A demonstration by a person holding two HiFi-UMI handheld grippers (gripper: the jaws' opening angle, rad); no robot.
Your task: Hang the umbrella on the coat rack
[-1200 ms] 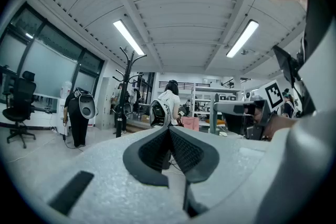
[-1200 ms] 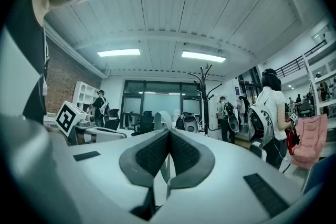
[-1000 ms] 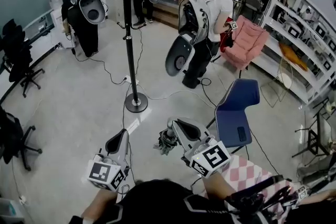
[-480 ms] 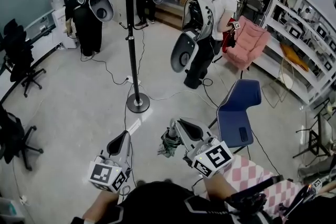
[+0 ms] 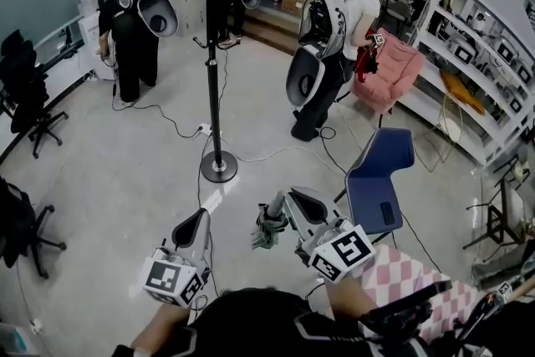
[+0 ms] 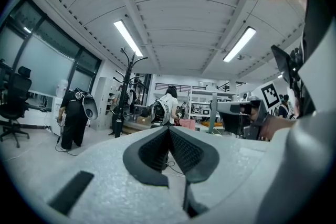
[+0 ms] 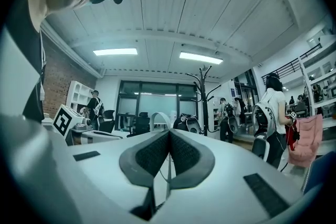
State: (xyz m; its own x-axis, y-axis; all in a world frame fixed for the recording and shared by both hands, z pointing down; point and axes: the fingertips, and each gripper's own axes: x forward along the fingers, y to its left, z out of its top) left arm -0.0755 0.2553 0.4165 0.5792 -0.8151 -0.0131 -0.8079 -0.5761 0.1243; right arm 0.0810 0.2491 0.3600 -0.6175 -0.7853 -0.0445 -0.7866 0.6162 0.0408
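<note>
The black coat rack (image 5: pixel 212 54) stands on a round base (image 5: pixel 219 168) ahead of me on the floor; it also shows as the rack (image 6: pixel 122 93) in the left gripper view and the rack (image 7: pixel 203 98) in the right one. My right gripper (image 5: pixel 280 203) is shut, and a small folded dark umbrella (image 5: pixel 267 226) hangs from its tips. In the right gripper view a thin cord (image 7: pixel 168 168) runs down between the closed pads. My left gripper (image 5: pixel 200 216) is shut with nothing in it, held left of the umbrella, and the left gripper (image 6: pixel 169 129) shows its pads pressed together.
A blue chair (image 5: pixel 379 180) stands to the right, a pink chair (image 5: pixel 388 69) behind it. A person with a large backpack (image 5: pixel 332 38) stands beyond the rack; another person (image 5: pixel 134 29) is at the left. Cables (image 5: pixel 180 123) cross the floor. Black office chairs (image 5: pixel 29 96) line the left side; shelves (image 5: pixel 485 71) line the right.
The head view has tilted up, so the rack's hooks now show. Both grippers stay shut and held low; the umbrella still hangs from the right one. The backpack person shifted slightly.
</note>
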